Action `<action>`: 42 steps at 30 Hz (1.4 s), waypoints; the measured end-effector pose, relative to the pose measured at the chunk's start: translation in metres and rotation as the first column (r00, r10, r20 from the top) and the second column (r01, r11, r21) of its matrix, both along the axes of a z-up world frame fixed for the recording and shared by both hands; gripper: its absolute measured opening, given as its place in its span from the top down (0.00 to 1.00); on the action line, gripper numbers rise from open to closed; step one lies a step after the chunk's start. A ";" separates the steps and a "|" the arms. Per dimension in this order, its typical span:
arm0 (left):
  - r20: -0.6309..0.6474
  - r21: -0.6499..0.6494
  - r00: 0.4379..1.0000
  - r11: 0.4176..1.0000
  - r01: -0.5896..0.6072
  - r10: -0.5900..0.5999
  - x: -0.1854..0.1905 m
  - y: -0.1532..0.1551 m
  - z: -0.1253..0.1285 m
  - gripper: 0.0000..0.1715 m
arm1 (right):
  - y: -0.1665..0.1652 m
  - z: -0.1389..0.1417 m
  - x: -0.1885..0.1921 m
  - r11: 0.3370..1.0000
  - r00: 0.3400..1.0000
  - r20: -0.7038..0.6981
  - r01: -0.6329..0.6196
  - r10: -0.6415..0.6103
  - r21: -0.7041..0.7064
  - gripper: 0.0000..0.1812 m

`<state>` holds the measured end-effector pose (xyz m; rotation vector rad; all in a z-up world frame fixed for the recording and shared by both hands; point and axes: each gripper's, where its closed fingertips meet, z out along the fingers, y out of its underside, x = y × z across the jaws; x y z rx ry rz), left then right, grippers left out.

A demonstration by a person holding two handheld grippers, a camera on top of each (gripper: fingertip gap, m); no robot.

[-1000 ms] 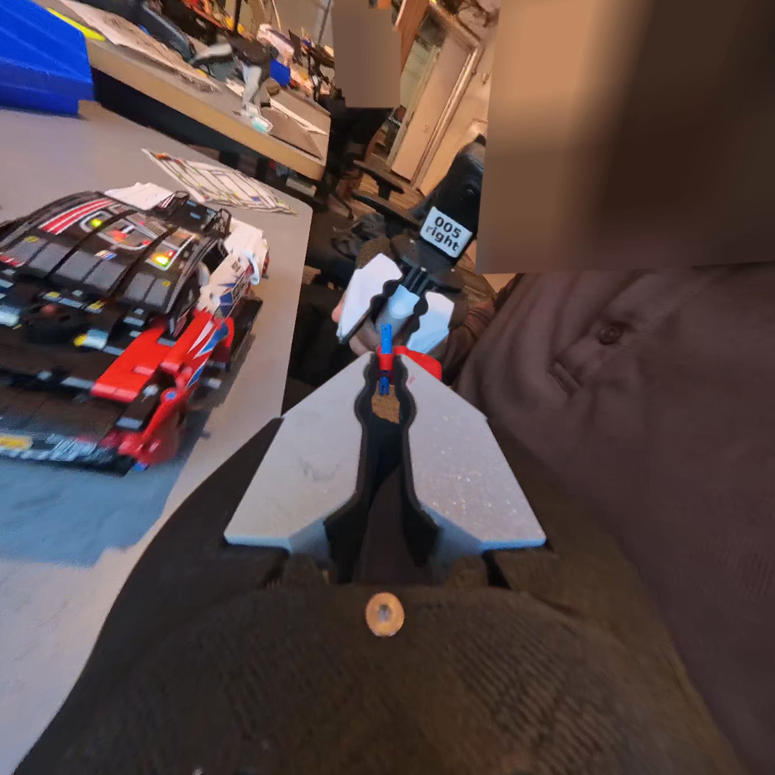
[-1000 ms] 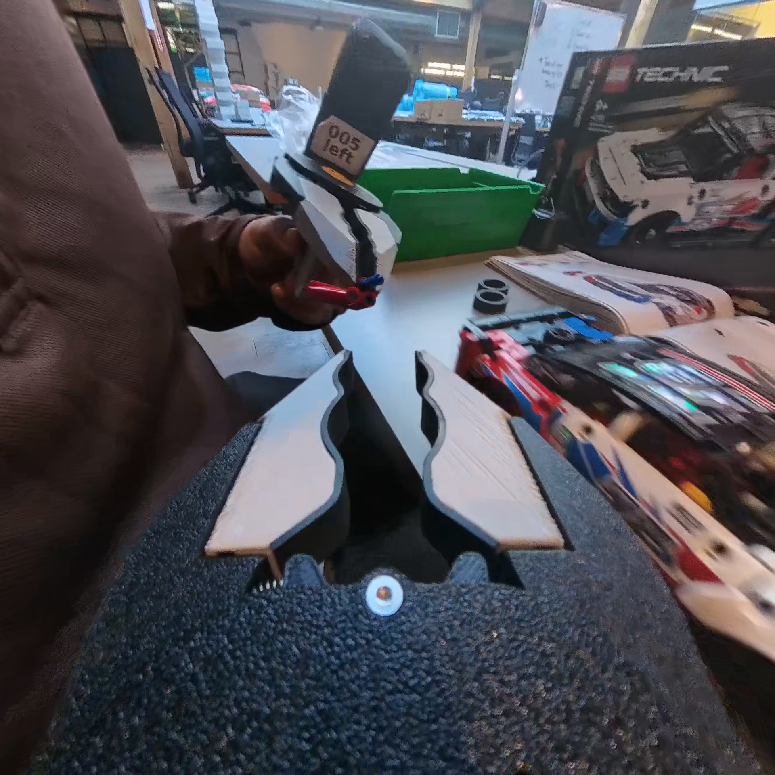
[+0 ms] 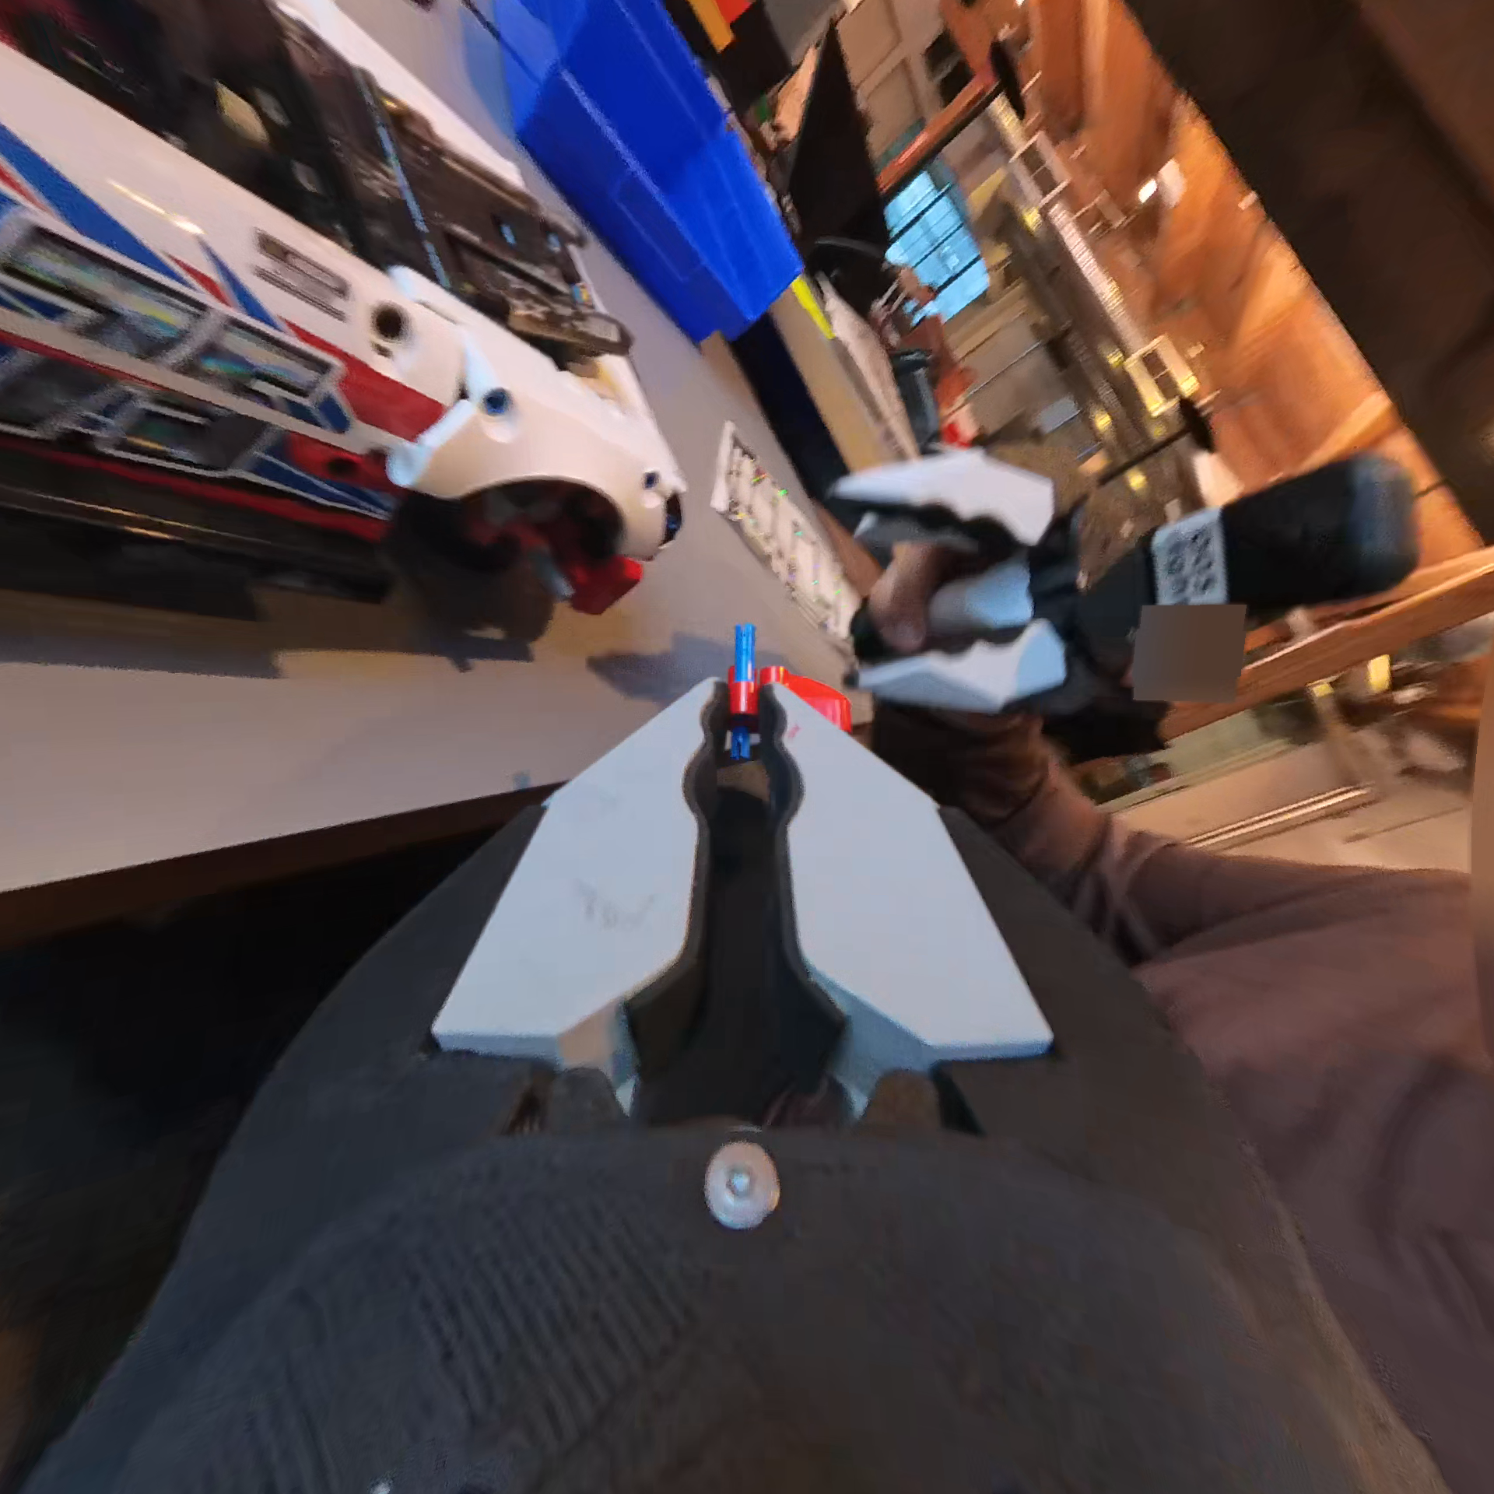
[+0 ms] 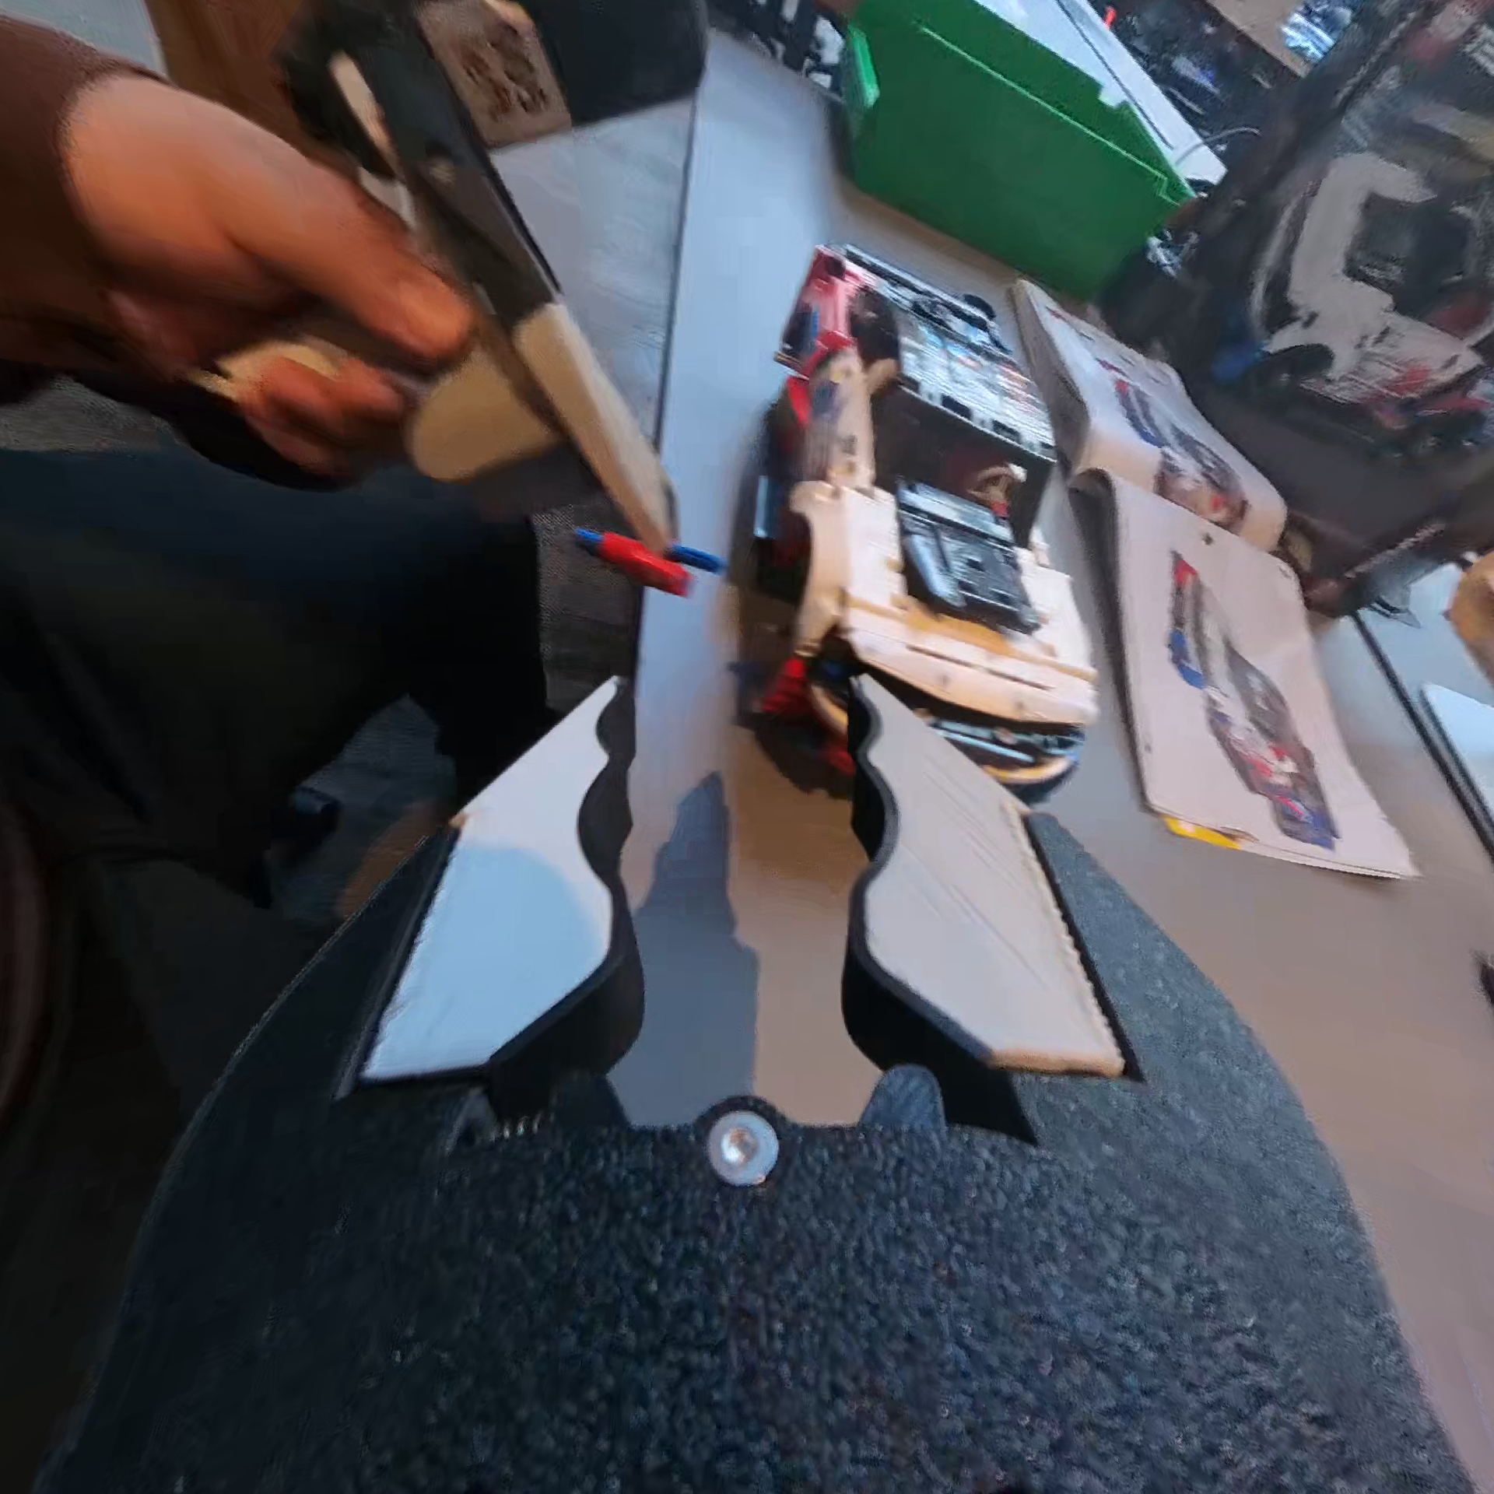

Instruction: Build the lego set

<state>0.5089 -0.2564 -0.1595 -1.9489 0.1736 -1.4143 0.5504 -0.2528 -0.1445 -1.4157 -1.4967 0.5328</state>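
My left gripper [image 3: 745, 702] is shut on a small red lego piece [image 3: 742, 694] with a blue pin through it, held just off the table's near edge. It also shows in the right wrist view [image 4: 669, 540], where the red piece [image 4: 647, 561] sticks out sideways from its tips. The white, red and blue lego car [image 3: 339, 388] lies on the grey table [image 3: 242, 728]; its wheel arch with a red hub faces the held piece. My right gripper [image 4: 740, 711] is open and empty, its fingers over the car's end [image 4: 913, 614]. It also shows in the left wrist view [image 3: 897, 590].
A blue bin [image 3: 647, 186] stands at the table's far end. A green bin [image 4: 1002, 154], open instruction booklets [image 4: 1229, 647] and the set's box [image 4: 1374, 267] lie beyond the car. A sticker sheet [image 3: 776, 525] lies past the car. A person's brown sleeve [image 3: 1213, 930] is close on the right.
Both grippers have swung from the person's lap toward the table and car, and both views are tilted. My right gripper has opened wider. The left still holds the red piece.
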 end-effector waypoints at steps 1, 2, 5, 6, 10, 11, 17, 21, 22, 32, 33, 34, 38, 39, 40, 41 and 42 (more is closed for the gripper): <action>0.056 0.000 0.998 1.000 -0.007 0.007 0.005 0.000 0.006 0.97 | -0.008 0.000 -0.003 1.000 1.000 -0.020 0.001 -0.002 -0.018 0.72; 0.127 0.014 0.992 1.000 -0.028 0.026 0.009 0.001 0.014 0.97 | -0.012 0.000 -0.005 0.999 0.998 -0.052 0.025 -0.027 -0.047 0.72; 0.271 0.095 0.957 0.986 -0.135 0.104 0.011 0.005 0.034 0.97 | -0.019 0.012 -0.011 0.987 0.982 -0.175 0.042 -0.070 -0.157 0.73; 0.270 0.108 0.956 0.983 -0.147 0.114 0.014 0.005 0.034 0.97 | -0.015 0.019 -0.010 0.993 0.977 -0.197 0.066 -0.085 -0.101 0.73; 0.307 0.011 0.951 0.999 -0.033 0.028 0.035 -0.005 0.031 0.97 | -0.020 0.026 -0.013 0.976 0.996 -0.086 -0.005 0.024 0.219 0.74; 0.298 -0.024 0.955 1.000 0.003 0.004 0.038 -0.006 0.027 0.97 | -0.027 0.025 -0.015 0.970 0.996 -0.061 -0.055 0.071 0.237 0.76; 0.231 -0.119 0.958 0.973 0.199 -0.168 0.049 -0.027 0.009 0.97 | -0.055 0.006 -0.017 0.896 0.955 0.149 -0.293 0.257 0.333 0.94; 0.217 -0.146 0.937 0.940 0.309 -0.274 0.052 -0.045 0.001 0.97 | -0.070 0.002 -0.015 0.885 0.931 0.195 -0.357 0.310 0.299 0.87; 0.225 -0.160 0.927 0.927 0.339 -0.301 0.052 -0.050 -0.001 0.97 | -0.073 0.002 -0.015 0.883 0.925 0.203 -0.369 0.320 0.289 0.85; 0.273 -0.212 0.871 0.858 0.468 -0.408 0.050 -0.064 -0.007 0.98 | -0.080 0.000 -0.003 0.888 0.918 0.220 -0.382 0.331 0.258 0.89; 0.282 -0.217 0.866 0.852 0.476 -0.412 0.050 -0.065 -0.007 0.98 | -0.082 0.000 -0.002 0.883 0.915 0.220 -0.388 0.337 0.262 0.91; 0.294 -0.222 0.860 0.846 0.485 -0.416 0.052 -0.066 -0.006 0.97 | -0.084 -0.001 -0.001 0.879 0.911 0.228 -0.397 0.343 0.264 0.91; 0.334 -0.221 0.829 0.818 0.531 -0.448 0.060 -0.073 0.000 0.97 | -0.088 -0.009 0.003 0.868 0.895 0.257 -0.427 0.365 0.252 0.94; 0.334 -0.221 0.827 0.815 0.535 -0.452 0.062 -0.073 0.000 0.97 | -0.088 -0.008 0.003 0.872 0.897 0.248 -0.424 0.367 0.244 0.94; 0.332 -0.221 0.826 0.814 0.537 -0.455 0.063 -0.073 0.000 0.97 | -0.087 -0.008 0.004 0.880 0.903 0.232 -0.413 0.362 0.233 0.94; 0.332 -0.219 0.828 0.817 0.534 -0.452 0.064 -0.072 0.001 0.97 | -0.085 -0.006 0.004 0.894 0.913 0.203 -0.393 0.353 0.216 0.94; 0.342 -0.215 0.831 0.824 0.524 -0.439 0.064 -0.069 0.002 0.97 | -0.082 -0.004 0.003 0.910 0.926 0.160 -0.369 0.342 0.188 0.94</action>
